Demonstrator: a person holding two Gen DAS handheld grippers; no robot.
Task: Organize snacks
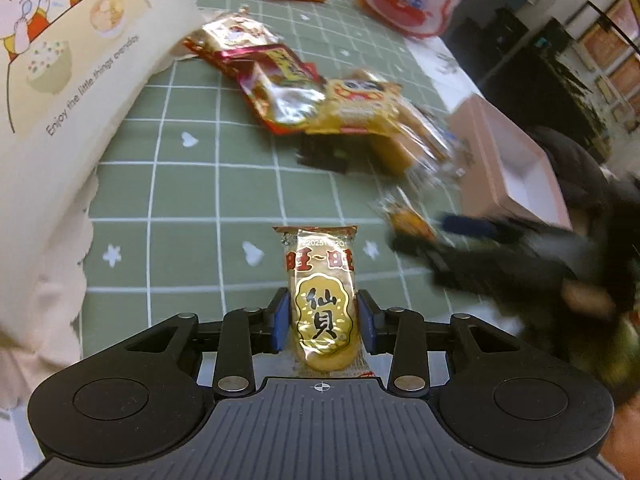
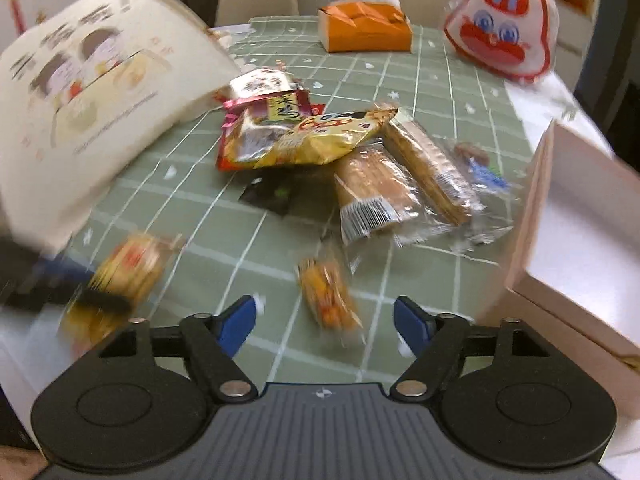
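Right wrist view: green grid tablecloth (image 2: 400, 92), pink box (image 2: 568, 240) at its right edge, snack pile (image 2: 320, 148) mid-table. My right gripper (image 2: 325, 320) half-wide, empty; small orange snack packet (image 2: 329, 298) lies just ahead between jaws, long axis roughly along fingers, tilted left. My left gripper (image 1: 323, 322) narrow, clamping senbei rice cracker packet (image 1: 322, 300) lengthwise, top pointing away.

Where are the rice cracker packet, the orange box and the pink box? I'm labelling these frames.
rice cracker packet (image 1: 324, 312), left wrist view, gold label.
orange box (image 2: 370, 30), right wrist view, top face.
pink box (image 2: 532, 208), right wrist view, near side wall.
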